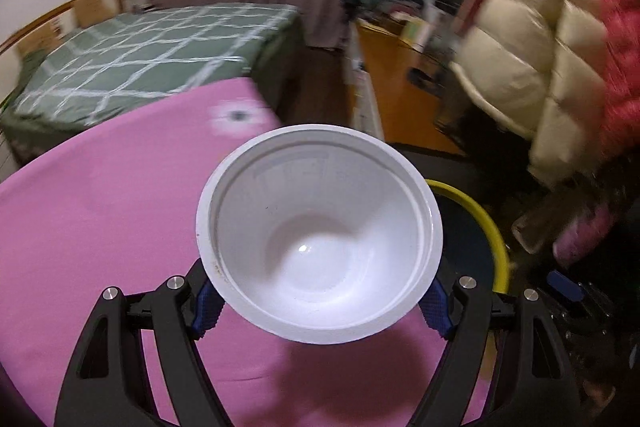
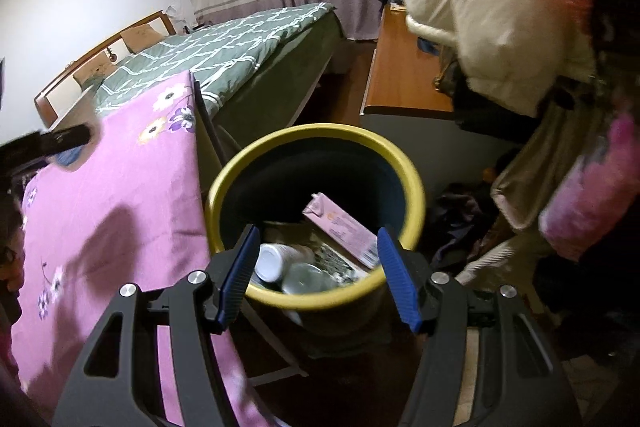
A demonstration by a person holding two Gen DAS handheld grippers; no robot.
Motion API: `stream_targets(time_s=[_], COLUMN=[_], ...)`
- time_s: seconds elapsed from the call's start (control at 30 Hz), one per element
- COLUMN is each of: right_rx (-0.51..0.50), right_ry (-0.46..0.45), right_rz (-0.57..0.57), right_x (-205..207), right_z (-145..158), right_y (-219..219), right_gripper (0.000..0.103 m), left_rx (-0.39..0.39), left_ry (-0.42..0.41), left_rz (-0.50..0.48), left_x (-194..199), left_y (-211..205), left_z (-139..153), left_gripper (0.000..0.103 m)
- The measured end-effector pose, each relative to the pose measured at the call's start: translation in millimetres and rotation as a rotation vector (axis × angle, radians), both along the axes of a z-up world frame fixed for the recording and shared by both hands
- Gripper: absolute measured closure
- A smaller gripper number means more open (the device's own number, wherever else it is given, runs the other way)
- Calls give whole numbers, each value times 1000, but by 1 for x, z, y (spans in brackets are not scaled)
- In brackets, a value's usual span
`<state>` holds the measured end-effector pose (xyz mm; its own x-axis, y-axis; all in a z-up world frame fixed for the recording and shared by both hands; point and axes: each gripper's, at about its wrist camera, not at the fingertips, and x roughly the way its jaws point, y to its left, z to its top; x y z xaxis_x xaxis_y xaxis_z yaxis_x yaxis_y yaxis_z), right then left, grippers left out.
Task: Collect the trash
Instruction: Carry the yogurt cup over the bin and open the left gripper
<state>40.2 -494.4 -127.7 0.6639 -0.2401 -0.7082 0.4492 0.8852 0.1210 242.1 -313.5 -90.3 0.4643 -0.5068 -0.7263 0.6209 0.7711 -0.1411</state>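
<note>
The left tool [image 1: 320, 301] grips a white bowl [image 1: 320, 231] by its sides over the pink desk [image 1: 100, 211]; the bin [image 1: 494, 231] lies just right of it. The right tool [image 2: 318, 277] hangs half open and empty above that bin

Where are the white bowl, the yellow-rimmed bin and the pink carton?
white bowl [image 1: 320, 247]: left wrist view, inside bottom of the bowl.
yellow-rimmed bin [image 2: 316, 131]: right wrist view, far part of its rim.
pink carton [image 2: 344, 227]: right wrist view, its upper face.
</note>
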Motion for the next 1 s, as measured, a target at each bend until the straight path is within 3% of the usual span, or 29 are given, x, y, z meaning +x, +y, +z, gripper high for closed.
stream_targets(time_s=[0.17,0.4,0.47,0.53,0.73,0.9,1.0], right_rx=[1,17,21,22,13,3,-12], right_ry=[-2,4,8,13,10,-7,-16], right_rz=[-31,-50,-51,-49,-19,41,90], right_x=[-23,-31,-32,-32,-31,-26,-22], right_z=[0,-5,-7,-7,-3,4,10], right_y=[-9,-22,-22,-21,-10,9,27], right_gripper=[45,45,44,44,44,39,39], left_rx=[24,95,105,108,69,22,8], left_ry=[50,96,105,107,73,-47,-127], left_rz=[-113,-180,-184,-183,-157,-85,13], left_x=[-26,-30,-29,-29,-38,-68,-89], left_y=[-68,-130,-140,-144,-111,-30,29], left_z=[-13,-40,-46,-46,-23,22,50], left_gripper=[25,25,13,11,10,5,5])
